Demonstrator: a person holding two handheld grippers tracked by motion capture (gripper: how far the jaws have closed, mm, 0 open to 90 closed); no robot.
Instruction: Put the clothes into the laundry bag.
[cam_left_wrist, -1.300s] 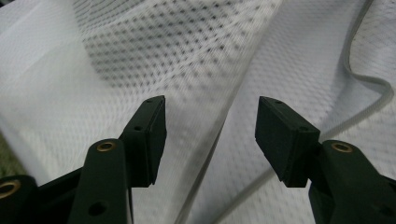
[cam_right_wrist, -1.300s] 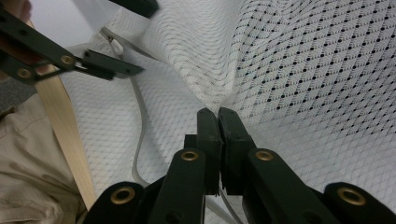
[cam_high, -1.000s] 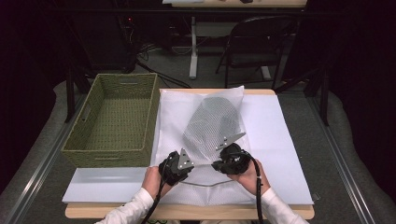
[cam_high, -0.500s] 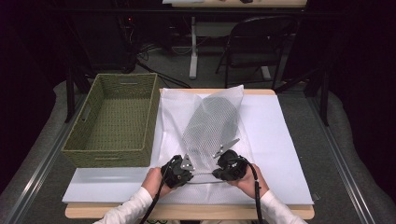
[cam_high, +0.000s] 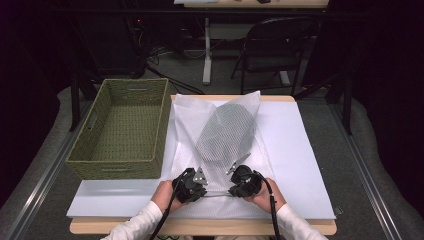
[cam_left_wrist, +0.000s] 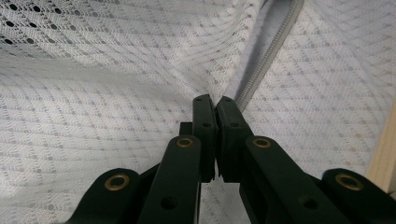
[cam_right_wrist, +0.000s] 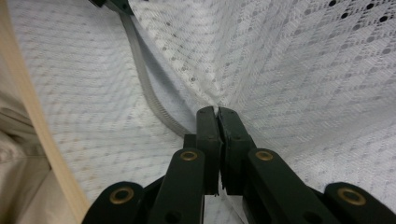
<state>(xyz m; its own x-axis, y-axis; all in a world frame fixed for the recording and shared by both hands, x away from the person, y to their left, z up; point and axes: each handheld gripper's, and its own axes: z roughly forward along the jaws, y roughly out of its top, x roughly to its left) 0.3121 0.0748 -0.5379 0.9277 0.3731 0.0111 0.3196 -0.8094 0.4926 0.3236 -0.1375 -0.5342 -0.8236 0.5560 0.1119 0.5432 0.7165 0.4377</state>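
Observation:
A white mesh bag (cam_high: 220, 131) lies lengthwise on the white-covered table (cam_high: 300, 150), its upper layer doubled over and looking darker. Both grippers hold its near edge, with a taut strip stretched between them. My left gripper (cam_high: 194, 184) is shut on the mesh (cam_left_wrist: 116, 93), its jaws pinching the fabric beside the grey zipper (cam_left_wrist: 267, 51). My right gripper (cam_high: 242, 181) is shut on the mesh (cam_right_wrist: 303, 70) too, with the zipper (cam_right_wrist: 145, 81) running away to its left. Folds radiate from each pinch point.
A woven green basket (cam_high: 122, 130) stands on the table's left side, touching the bag's left edge. The wooden front edge of the table (cam_left_wrist: 383, 149) is close under both grippers. A black chair (cam_high: 272, 45) and another table's legs stand beyond the far edge.
Both grippers have drawn back toward the person with the mesh's near edge held, and the doubled-over layer has stretched longer and flatter along the table.

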